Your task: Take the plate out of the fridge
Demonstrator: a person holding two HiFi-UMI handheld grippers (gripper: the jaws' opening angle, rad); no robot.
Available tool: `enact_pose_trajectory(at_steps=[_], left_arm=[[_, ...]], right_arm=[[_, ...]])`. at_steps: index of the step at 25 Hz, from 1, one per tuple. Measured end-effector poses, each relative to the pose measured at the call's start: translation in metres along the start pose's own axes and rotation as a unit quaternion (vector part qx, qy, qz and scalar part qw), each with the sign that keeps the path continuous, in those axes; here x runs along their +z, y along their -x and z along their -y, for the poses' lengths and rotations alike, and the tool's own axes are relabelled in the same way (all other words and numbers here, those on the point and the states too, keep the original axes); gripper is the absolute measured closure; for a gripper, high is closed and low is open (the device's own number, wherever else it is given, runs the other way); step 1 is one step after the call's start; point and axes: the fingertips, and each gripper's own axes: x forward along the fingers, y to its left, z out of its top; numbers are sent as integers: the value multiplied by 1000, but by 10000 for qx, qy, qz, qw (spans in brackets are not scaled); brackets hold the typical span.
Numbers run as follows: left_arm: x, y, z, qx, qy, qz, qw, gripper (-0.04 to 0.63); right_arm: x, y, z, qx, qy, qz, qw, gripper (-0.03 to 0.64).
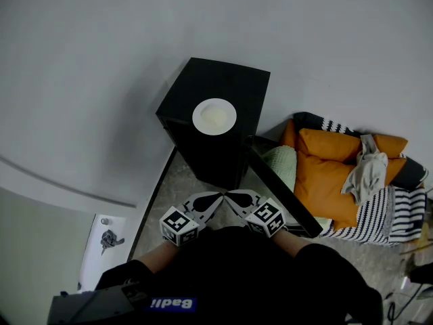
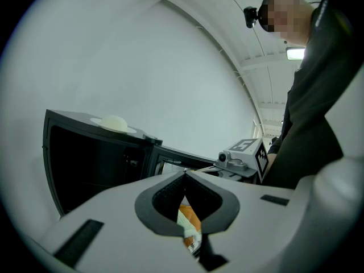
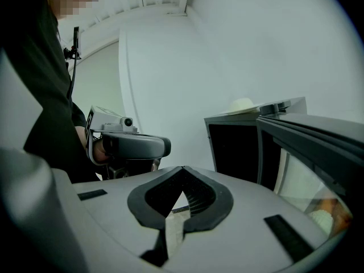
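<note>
my left gripper (image 1: 214, 198) is held close to my body, its jaws pressed together with nothing between them. beyond it, the round white plate (image 1: 214, 116) rests on top of the small black box-shaped fridge (image 1: 233, 80), outside it, so i judge the taking-out done. my right gripper (image 1: 234, 198) is likewise closed and empty, its tip just beside the left one. to the right, the black fridge door (image 1: 281, 195) hangs open; closing it may be all that's left.

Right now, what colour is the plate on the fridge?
The plate is white, clearest in the head view.
</note>
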Motion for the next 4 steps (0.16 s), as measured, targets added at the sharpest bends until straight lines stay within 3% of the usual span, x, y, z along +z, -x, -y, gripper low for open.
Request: enact_pose_trajectory(at_steps=[4], left_arm=[[-4,3,-2,59,-46,-70,9999,588]], right_arm=[[0,1,-2,-2,-7,-1,10000,606]])
